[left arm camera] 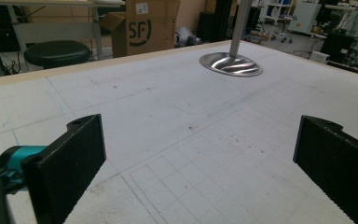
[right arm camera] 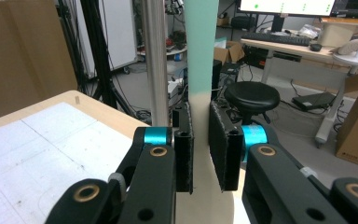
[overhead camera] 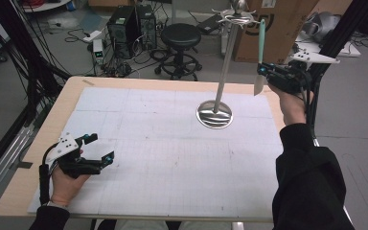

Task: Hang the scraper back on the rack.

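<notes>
The right gripper (overhead camera: 264, 72) is raised past the table's (overhead camera: 124, 84) far right edge, jaws clenched on a spatula (overhead camera: 260, 52) (mint handle up, pale blade down) beside the metal stand (overhead camera: 215, 112). The left gripper (overhead camera: 98, 148) rests released, jaws wide, at the near left.

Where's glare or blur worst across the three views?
High view: soft overall, bright reflection on the stand's round metal base. Left gripper view: streaky glare on that base; the near jaws of the left gripper look soft. Right gripper view: the utensil held in the right gripper is close and featureless; the monitor behind is blown out.
</notes>
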Demonstrator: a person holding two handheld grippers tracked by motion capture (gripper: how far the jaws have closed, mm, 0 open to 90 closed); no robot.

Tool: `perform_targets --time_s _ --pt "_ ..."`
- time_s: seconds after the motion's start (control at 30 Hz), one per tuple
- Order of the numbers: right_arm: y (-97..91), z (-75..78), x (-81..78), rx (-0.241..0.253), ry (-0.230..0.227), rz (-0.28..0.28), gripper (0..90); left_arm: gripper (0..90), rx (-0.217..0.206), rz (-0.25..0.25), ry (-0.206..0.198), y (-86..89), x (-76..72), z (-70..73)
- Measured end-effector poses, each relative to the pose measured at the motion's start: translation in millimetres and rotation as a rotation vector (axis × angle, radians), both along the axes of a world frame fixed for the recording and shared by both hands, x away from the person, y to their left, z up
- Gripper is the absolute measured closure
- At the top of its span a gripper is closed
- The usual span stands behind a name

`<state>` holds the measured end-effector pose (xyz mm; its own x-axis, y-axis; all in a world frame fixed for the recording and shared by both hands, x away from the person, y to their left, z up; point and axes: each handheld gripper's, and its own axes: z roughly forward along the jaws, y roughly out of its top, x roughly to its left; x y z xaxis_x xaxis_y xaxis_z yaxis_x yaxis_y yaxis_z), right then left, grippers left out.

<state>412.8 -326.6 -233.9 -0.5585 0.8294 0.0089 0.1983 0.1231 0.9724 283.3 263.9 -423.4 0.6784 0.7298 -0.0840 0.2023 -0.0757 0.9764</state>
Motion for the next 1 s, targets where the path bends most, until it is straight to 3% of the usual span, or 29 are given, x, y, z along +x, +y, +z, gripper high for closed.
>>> perform_targets --time_s 0.43,1.0 --pt "6.4 -5.8 2.5 0.003 0.003 0.031 80.3 2.8 0.008 0.008 0.001 0.0 0.3 -0.2" --pt "18.6 -10.9 9.7 0.028 0.017 0.018 80.3 2.8 0.008 0.012 0.003 -0.2 0.4 -0.5"
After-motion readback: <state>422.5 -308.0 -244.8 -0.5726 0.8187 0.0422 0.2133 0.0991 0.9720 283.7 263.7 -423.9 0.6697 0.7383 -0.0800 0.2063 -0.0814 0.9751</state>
